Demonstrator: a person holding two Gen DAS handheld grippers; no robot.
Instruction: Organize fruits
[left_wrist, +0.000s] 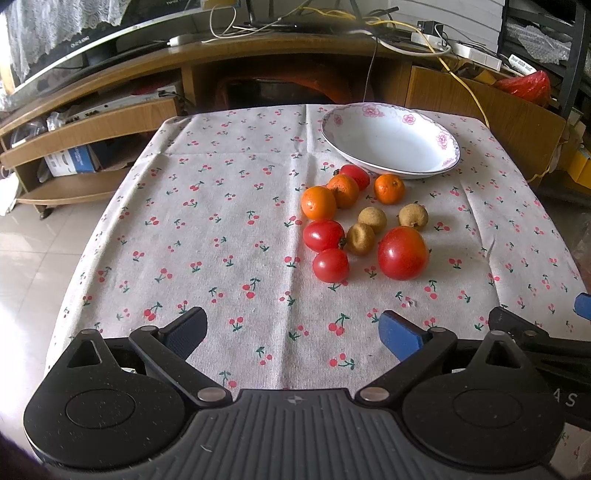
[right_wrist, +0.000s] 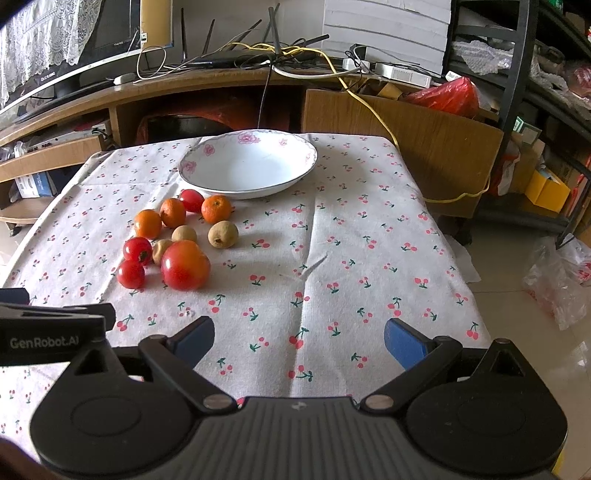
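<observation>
Both grippers hang low over the near edge of the cherry-print cloth (right_wrist: 351, 236), jaws wide apart on each, nothing held: left gripper (left_wrist: 291, 332) w/ its blue pads splayed, right gripper (right_wrist: 299, 339) the same. The fruit sits in a loose pile on the cloth, mid-table, just in front of the white flowered bowl (right_wrist: 295, 177), which is empty. Nearest to the grippers is the big tomato (right_wrist: 185, 264), w/ two small tomatoes (right_wrist: 131, 274) beside it on the left; behind those, three brown fruits (right_wrist: 223, 234), then three oranges (right_wrist: 217, 209) and one more small tomato (right_wrist: 191, 200) right up by the bowl's rim. So the job looks barely begun, prob. the first pick is the step in hand. The big tomato seems the easy opener: front of the pile, open cloth on its near and right sides, so the right gripper has a clean lane. Best bet is to come in low, straddle it across its widest part, close gently, since ripe skin will likely bruise or slip. One brown fruit appears to touch its far-left side, so a sideways nudge could send round things rolling; a straight lift is safer. The left gripper's tip shows at the edge of the right-wrist view, close by, so the two should take turns to avoid a clash. Bowl is near, short carry, set down, don't drop.
</observation>
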